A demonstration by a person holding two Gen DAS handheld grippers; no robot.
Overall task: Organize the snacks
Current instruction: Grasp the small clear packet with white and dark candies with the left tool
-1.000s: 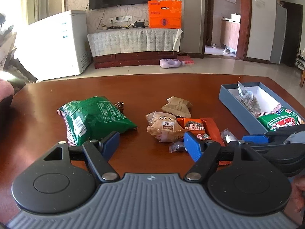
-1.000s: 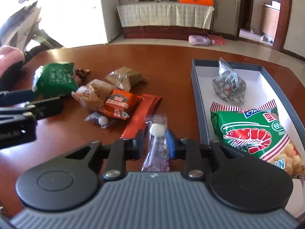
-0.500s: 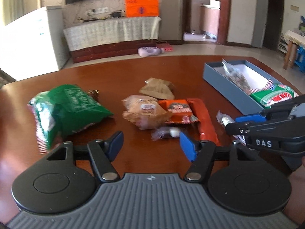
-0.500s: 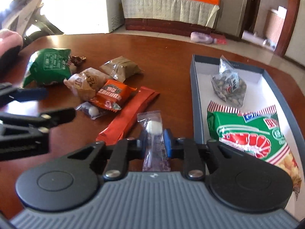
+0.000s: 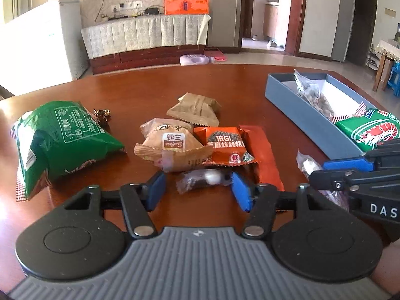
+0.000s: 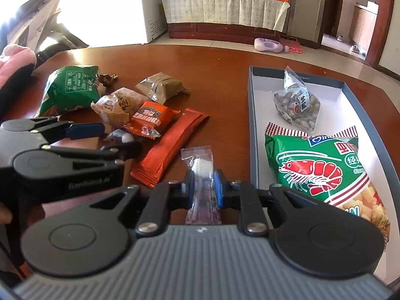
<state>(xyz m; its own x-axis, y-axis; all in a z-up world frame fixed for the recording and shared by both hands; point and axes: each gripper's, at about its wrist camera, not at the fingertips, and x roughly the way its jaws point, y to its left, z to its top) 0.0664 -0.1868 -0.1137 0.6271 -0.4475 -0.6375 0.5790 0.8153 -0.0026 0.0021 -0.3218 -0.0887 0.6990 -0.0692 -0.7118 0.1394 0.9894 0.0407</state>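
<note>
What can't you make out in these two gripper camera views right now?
- Shrimp snack bag: left wrist view, right gripper and the frame edge cut it off.
- Clear candy packet: right wrist view, lower end hidden under the gripper body.
- Packet print: too small to read.

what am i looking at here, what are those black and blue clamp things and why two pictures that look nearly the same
No robot here: a person holds a clamp tool in each hand, and each tool carries a camera looking along its blue pads. One picture is from the left tool, the other from the right tool, so each also shows the other from the side. On the brown table lie loose snack packets, to be sorted into the blue box, which already holds a shrimp chip bag and a seed packet. The right tool is shut on a clear candy wrapper. The left tool's jaws have just been closing around a small dark candy, not yet pressing it.
</note>
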